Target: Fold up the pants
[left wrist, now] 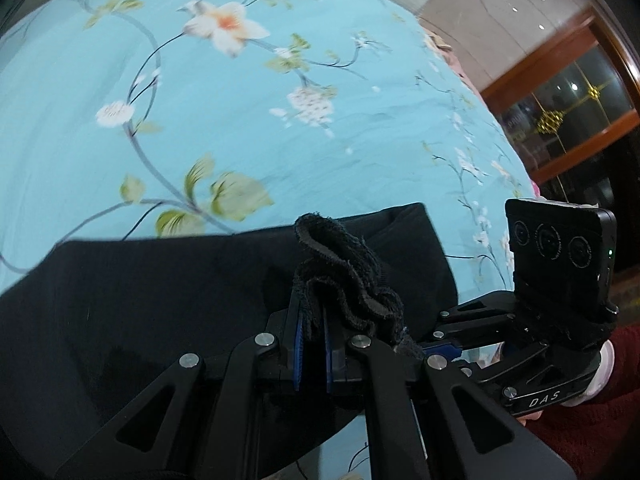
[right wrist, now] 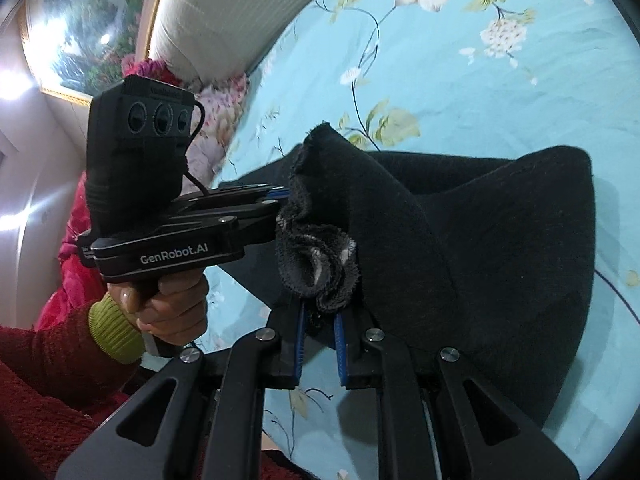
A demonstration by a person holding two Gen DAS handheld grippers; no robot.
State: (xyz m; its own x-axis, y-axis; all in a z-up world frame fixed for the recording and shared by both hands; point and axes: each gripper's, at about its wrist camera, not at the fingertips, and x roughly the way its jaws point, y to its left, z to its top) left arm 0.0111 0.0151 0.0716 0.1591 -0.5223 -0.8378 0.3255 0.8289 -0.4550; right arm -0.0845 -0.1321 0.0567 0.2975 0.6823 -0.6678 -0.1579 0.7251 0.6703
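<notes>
Both grippers, left (left wrist: 312,344) and right (right wrist: 320,344), clamp the black pants' (right wrist: 500,248) bunched edge above the floral bedsheet (left wrist: 240,120); keeping them level should fold it square.

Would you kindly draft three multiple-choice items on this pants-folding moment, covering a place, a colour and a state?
1. The pants lie on:
A. a wooden floor
B. a floral bedsheet
C. a glass table

2. The pants are:
A. black
B. red
C. white

3. The left gripper and right gripper are:
A. both open and clear of the cloth
B. one open, one shut
C. both shut on bunched cloth

Answers: 1 B, blue flowered fabric surrounds the garment; 2 A, the cloth is dark throughout; 3 C, fabric sits pinched between each pair of blue pads.
</notes>
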